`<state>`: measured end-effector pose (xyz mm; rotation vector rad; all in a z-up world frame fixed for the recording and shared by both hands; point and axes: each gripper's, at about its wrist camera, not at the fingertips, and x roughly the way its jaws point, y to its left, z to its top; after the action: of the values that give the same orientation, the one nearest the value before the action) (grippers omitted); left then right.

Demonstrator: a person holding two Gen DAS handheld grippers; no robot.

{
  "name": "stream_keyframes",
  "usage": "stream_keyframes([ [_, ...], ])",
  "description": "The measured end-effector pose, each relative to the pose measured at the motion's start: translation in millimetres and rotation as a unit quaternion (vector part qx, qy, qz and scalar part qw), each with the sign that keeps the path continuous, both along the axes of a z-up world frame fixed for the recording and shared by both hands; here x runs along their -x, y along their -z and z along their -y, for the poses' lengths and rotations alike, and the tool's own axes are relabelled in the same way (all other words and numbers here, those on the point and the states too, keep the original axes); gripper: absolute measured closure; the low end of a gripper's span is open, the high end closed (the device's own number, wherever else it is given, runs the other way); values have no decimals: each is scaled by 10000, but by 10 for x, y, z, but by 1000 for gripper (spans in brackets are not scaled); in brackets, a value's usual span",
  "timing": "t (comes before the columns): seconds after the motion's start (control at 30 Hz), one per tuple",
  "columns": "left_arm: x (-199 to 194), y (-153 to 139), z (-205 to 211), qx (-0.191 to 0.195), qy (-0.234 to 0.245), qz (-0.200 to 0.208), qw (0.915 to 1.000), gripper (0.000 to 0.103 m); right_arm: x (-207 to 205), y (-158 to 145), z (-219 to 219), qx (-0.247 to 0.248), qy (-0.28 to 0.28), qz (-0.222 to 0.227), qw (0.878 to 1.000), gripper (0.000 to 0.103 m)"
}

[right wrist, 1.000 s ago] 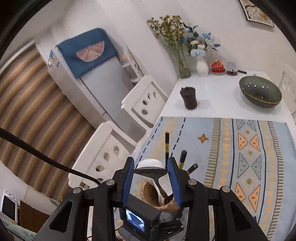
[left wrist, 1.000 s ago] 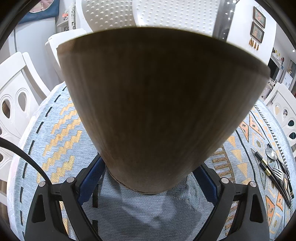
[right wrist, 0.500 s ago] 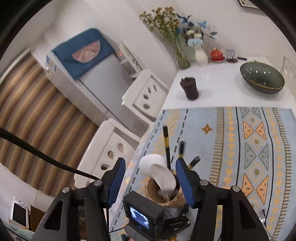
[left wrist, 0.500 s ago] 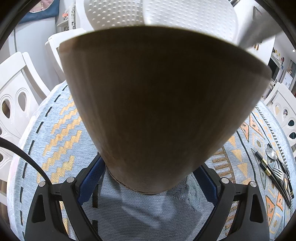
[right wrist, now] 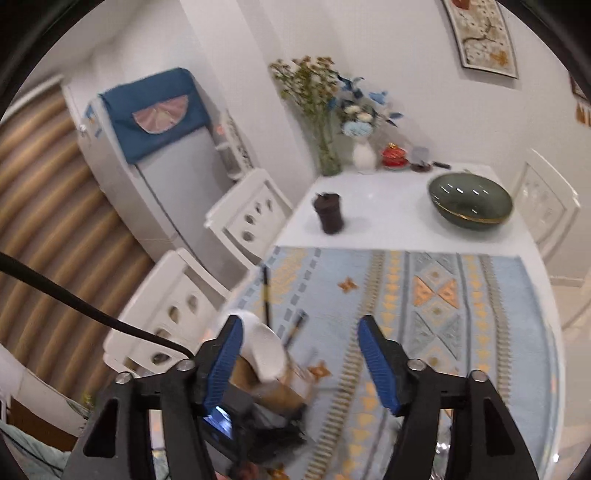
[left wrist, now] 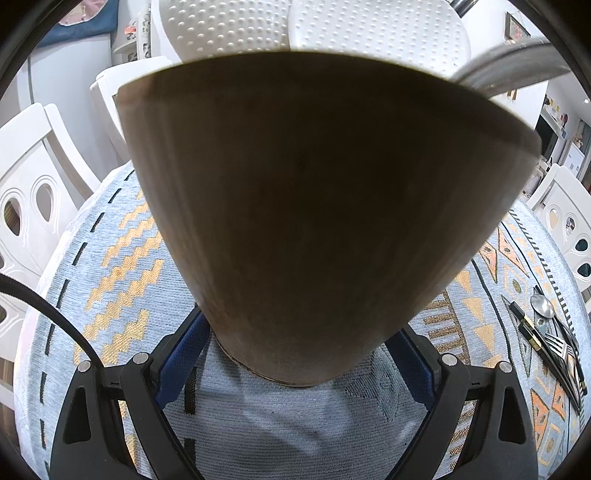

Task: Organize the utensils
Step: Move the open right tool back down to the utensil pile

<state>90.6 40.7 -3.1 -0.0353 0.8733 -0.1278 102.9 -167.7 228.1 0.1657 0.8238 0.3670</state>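
A tall wooden utensil holder [left wrist: 325, 229] fills the left wrist view, standing on the patterned cloth. My left gripper [left wrist: 295, 354] is shut on its base, a blue pad on each side. White dotted utensil heads [left wrist: 229, 26] and a metal blade [left wrist: 509, 70] stick out over its rim. In the right wrist view the holder [right wrist: 258, 380] sits low left with a white utensil [right wrist: 264, 350] and black-and-gold sticks [right wrist: 265, 291] in it. My right gripper [right wrist: 299, 328] is open, its jaws have just been opening, and nothing is between them.
A spoon [left wrist: 543, 306], a fork [left wrist: 561, 347] and a black-and-gold piece [left wrist: 524, 328] lie on the cloth at the right. Farther back stand a dark cup [right wrist: 328, 214], a green bowl [right wrist: 469, 199] and flower vases [right wrist: 364, 157]. White chairs [right wrist: 251, 218] flank the table.
My right gripper let go of the white utensil, opened wide and swung right, away from the holder. The white utensil stays in the holder. My left gripper has not moved.
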Motion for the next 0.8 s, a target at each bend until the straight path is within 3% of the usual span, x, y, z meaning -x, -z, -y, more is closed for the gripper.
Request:
stream_keyframes([
  [0.27,-1,-1,2,-3,-1,0,10000,9,163,658,564,-22,702,-1126,9912,36],
  [0.43,-1,0,3,-2,-1,0,10000,9,284,1222,585,-89,648,-2022,9771,36],
  [0.63,-3,-1,5,-4,-1,0,10000,9,458,1899,356,514,413,-2692,9608,36],
  [0.8,-13,1,24,-21,0,-10,10000,9,571,2244,259,1080,401,-2806,9529,36],
])
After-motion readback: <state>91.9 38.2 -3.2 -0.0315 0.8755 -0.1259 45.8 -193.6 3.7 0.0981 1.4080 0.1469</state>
